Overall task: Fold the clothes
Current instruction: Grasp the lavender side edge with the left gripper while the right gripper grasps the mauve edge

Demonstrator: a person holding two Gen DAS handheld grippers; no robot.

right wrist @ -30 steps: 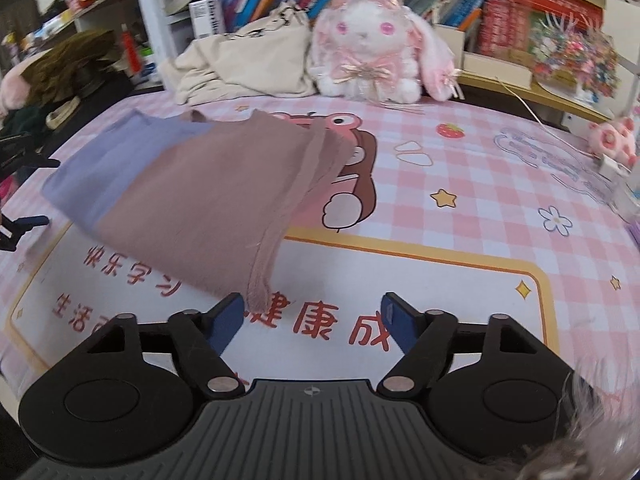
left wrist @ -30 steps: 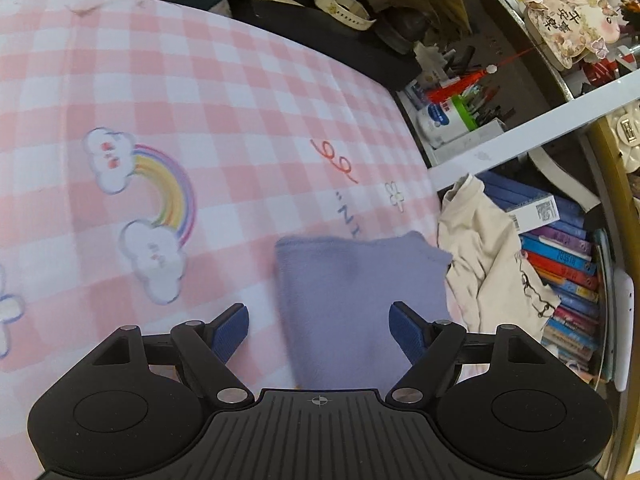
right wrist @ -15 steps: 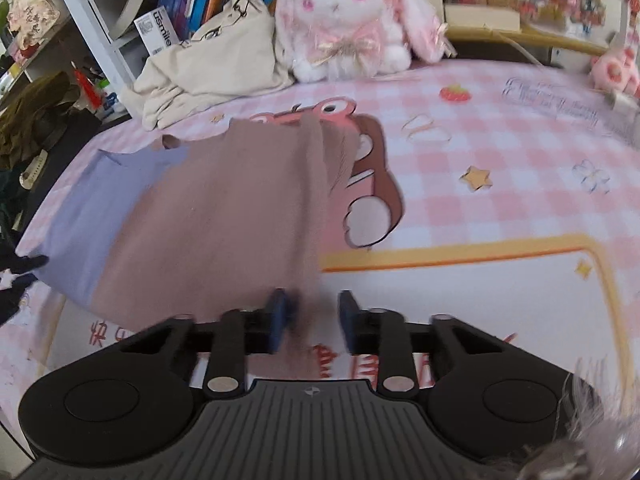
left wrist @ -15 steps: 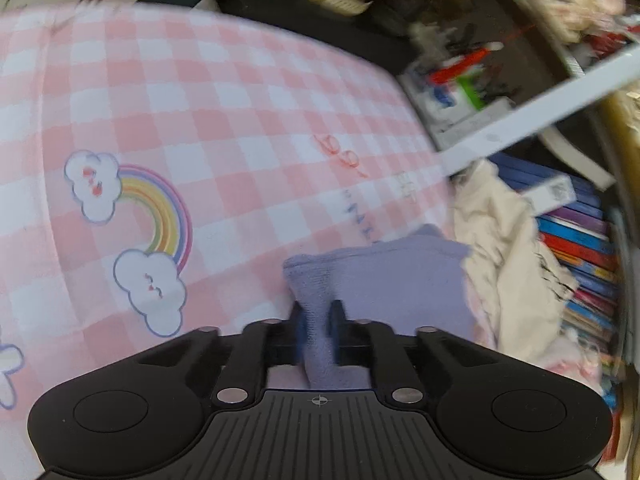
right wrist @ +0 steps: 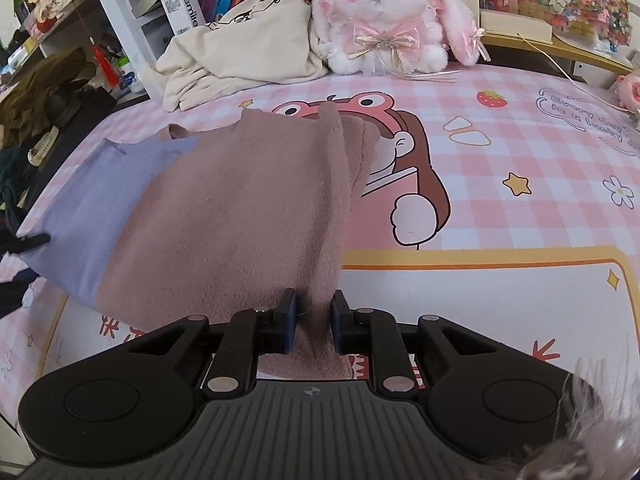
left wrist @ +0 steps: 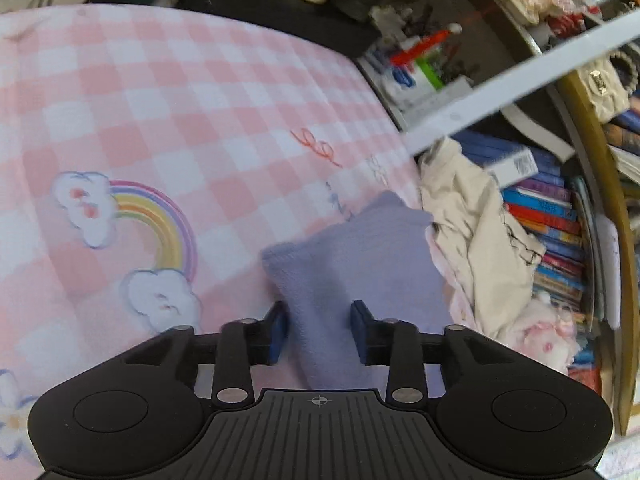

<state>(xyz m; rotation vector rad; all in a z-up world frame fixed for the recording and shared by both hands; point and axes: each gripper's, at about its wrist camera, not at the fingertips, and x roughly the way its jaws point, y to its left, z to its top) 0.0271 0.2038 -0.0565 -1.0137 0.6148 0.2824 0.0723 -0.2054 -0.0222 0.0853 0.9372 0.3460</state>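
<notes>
garment: a two-tone knit top, mauve-brown body with a lilac part, lies spread on the pink checked bedcover straight ahead of the right gripper and runs off to its left
right gripper: clenched on a bunched fold of the mauve near edge, cloth pinched between the blue pads and hanging a little below them
left gripper: fingers sit either side of the lilac end, which bulges up between them; jaws look part-way apart, so i cannot tell whether the cloth is truly pinched
how it handles: judged soft, light and limp, with a fuzzy surface that should not slip in the pads; it sags and drags wherever unsupported
where to hold: near corners or hem, through both layers, one gripper at each end
risk: a single-layer pinch lets the lower layer trail
</notes>
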